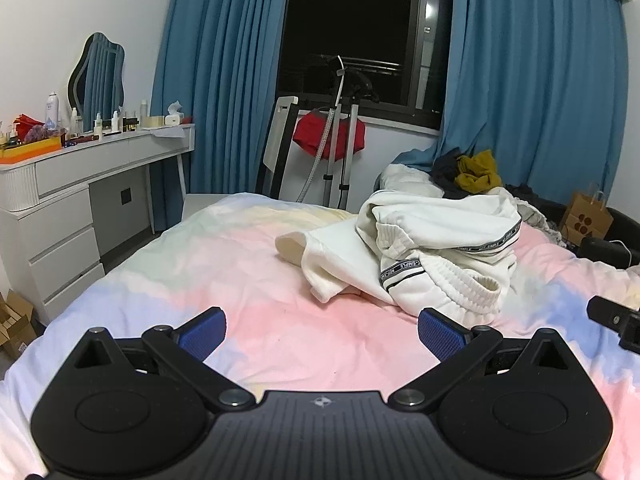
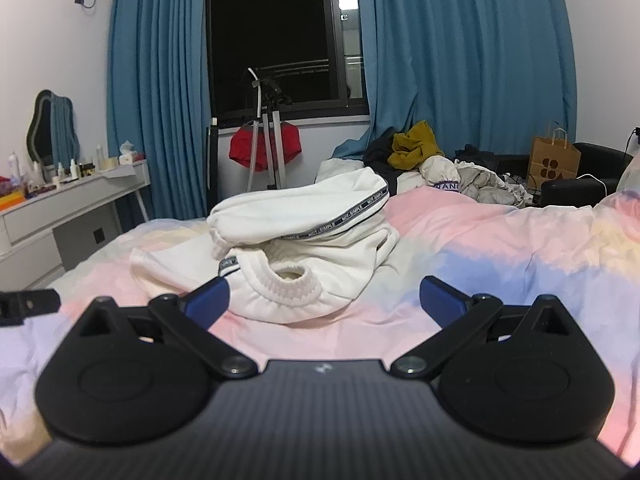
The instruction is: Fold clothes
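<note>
Left tongs (image 1: pixel 322 330): spread wide, blue pads well apart, nothing between them. They hang low over bare duvet, aimed across the bed (image 1: pixel 248 280), short of the garment and to its left.

Right tongs (image 2: pixel 324 300): likewise spread and empty. They face the ribbed cuff (image 2: pixel 290 282) of the white garment (image 2: pixel 312 236) head-on; the left pad sits just beside the cloth, though contact cannot be confirmed.

Both tools are level, side by side, pointing toward the window; each shows at the edge of the other's view.

The garment, white with a lettered black trim, lies in a rumpled heap mid-bed, layers piled unevenly, not squared flat. In my judgement it lies bunched as dropped cloth does, and the spread stance suits an approach to its near edge.

More loose clothing (image 2: pixel 416 146) is heaped beyond, by the curtain (image 2: pixel 460 60).
</note>
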`<control>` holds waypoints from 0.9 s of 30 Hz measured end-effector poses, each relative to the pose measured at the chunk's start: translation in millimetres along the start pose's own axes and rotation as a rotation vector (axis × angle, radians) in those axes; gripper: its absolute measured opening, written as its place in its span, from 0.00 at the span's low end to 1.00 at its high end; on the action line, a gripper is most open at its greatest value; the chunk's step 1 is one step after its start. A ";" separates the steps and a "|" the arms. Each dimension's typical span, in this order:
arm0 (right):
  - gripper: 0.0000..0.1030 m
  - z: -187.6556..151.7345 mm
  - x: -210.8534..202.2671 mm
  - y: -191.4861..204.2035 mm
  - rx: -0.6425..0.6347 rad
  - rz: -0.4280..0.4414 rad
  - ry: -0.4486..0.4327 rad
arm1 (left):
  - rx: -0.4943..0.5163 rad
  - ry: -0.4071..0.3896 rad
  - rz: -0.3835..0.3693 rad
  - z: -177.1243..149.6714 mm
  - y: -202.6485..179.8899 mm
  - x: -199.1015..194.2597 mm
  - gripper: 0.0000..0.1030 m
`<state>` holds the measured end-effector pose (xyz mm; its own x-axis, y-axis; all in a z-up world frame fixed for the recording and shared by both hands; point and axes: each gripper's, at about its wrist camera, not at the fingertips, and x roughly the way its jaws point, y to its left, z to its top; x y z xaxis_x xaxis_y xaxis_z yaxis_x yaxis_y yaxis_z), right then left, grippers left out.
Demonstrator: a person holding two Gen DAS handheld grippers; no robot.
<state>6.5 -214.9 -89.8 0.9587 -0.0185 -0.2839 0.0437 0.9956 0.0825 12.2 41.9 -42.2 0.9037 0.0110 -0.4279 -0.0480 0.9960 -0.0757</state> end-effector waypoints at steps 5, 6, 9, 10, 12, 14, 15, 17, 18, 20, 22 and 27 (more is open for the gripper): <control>1.00 -0.5 -3.1 0.8 -0.008 0.012 -0.011 | 0.000 0.001 -0.014 -3.6 -2.5 0.2 1.00; 1.00 0.2 -3.7 0.6 -0.003 0.016 -0.012 | 0.000 0.003 -0.018 -4.5 -3.2 0.5 1.00; 1.00 1.4 -5.6 0.1 0.005 0.019 -0.016 | -0.004 0.020 -0.041 -8.6 -6.0 3.7 1.00; 1.00 2.2 -6.1 -0.3 0.010 0.017 -0.017 | -0.010 0.028 -0.050 -6.5 -7.2 7.6 1.00; 1.00 5.0 -7.1 -2.8 0.031 0.012 -0.019 | -0.024 0.045 -0.068 -2.2 -9.8 15.2 1.00; 1.00 10.6 -6.4 -7.7 0.068 0.019 -0.004 | -0.037 0.061 -0.086 2.0 -12.3 22.8 1.00; 1.00 14.0 -5.5 -10.6 0.088 0.027 0.005 | -0.044 0.069 -0.095 4.1 -13.5 26.6 1.00; 1.00 24.5 0.2 -16.4 0.132 0.041 0.023 | -0.057 0.085 -0.113 8.5 -16.1 34.4 1.00; 1.00 30.1 3.9 -18.5 0.148 0.043 0.024 | -0.062 0.082 -0.124 14.7 -17.6 41.5 0.99; 0.99 38.3 16.9 -20.3 0.167 0.058 0.028 | -0.066 0.079 -0.140 29.0 -21.7 64.1 0.99; 0.97 42.5 40.7 -21.7 0.185 0.069 0.056 | -0.069 0.082 -0.154 42.6 -26.2 91.6 0.98; 0.74 23.0 123.7 -32.0 0.284 0.078 0.223 | -0.083 0.104 -0.215 68.3 -39.3 168.7 0.96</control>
<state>130.1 -251.2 -105.6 0.8788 0.1078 -0.4649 0.0792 0.9277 0.3648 195.7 10.7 -49.9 0.8484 -0.2143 -0.4840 0.1025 0.9636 -0.2470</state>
